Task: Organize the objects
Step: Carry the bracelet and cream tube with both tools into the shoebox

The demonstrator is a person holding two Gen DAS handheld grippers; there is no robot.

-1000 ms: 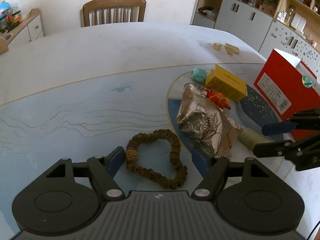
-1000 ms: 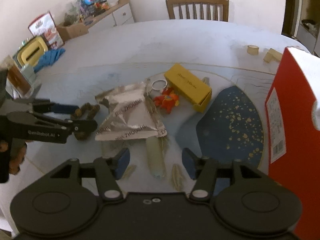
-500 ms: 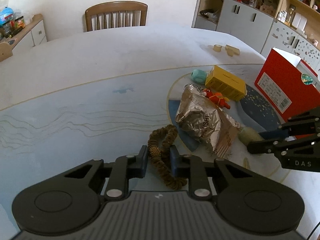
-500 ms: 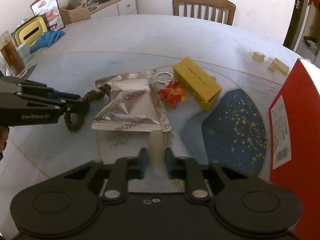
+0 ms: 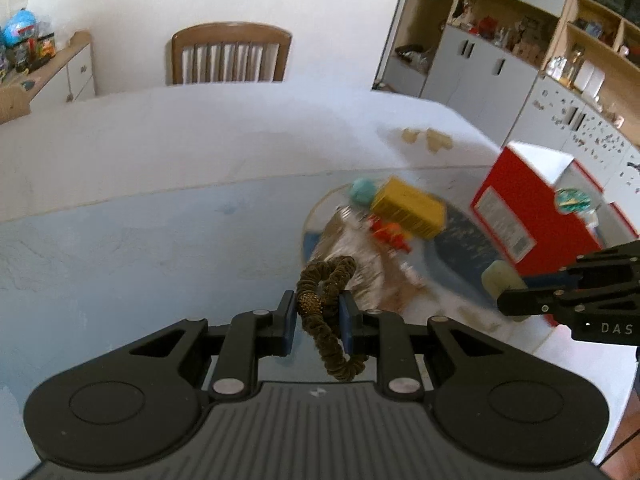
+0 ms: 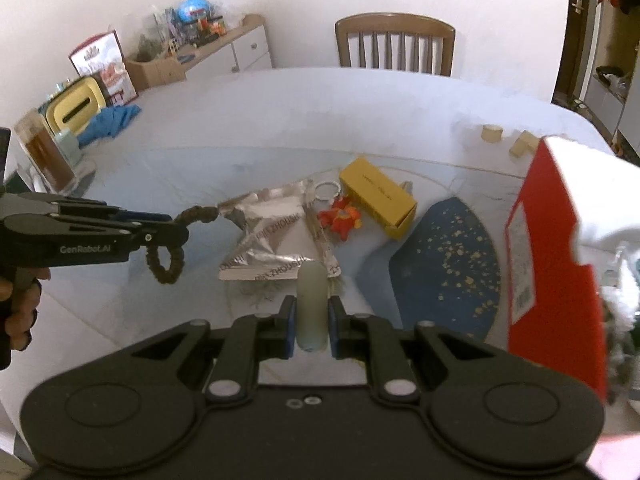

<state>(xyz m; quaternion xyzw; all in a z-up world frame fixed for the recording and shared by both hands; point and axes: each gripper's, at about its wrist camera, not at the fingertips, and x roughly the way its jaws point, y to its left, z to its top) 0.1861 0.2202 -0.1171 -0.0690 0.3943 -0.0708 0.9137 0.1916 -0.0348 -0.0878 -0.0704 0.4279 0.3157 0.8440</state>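
My left gripper (image 5: 318, 322) is shut on a brown hair scrunchie (image 5: 326, 312) with a gold bead, and the loop hangs above the table. The right wrist view shows that same left gripper (image 6: 176, 230) with the scrunchie (image 6: 168, 264) dangling from it. My right gripper (image 6: 313, 320) is shut on a pale cream tube (image 6: 312, 304), lifted off the table. From the left wrist view the right gripper (image 5: 504, 296) holds the tube (image 5: 498, 280) at the right. On the table lie a silver foil packet (image 6: 276, 236), a yellow box (image 6: 378, 198), an orange toy keychain (image 6: 340, 218) and a teal ball (image 5: 363, 191).
A red carton (image 6: 560, 264) stands upright at the right of the table. Two small beige blocks (image 6: 506, 140) lie further back. A wooden chair (image 6: 395, 46) stands behind the table, a sideboard with clutter (image 6: 192, 52) at the left, and shelves (image 5: 520, 48) at the right.
Both grippers closed, the left on the scrunchie and the right on the cream tube. Both then rose, lifting their objects off the table.
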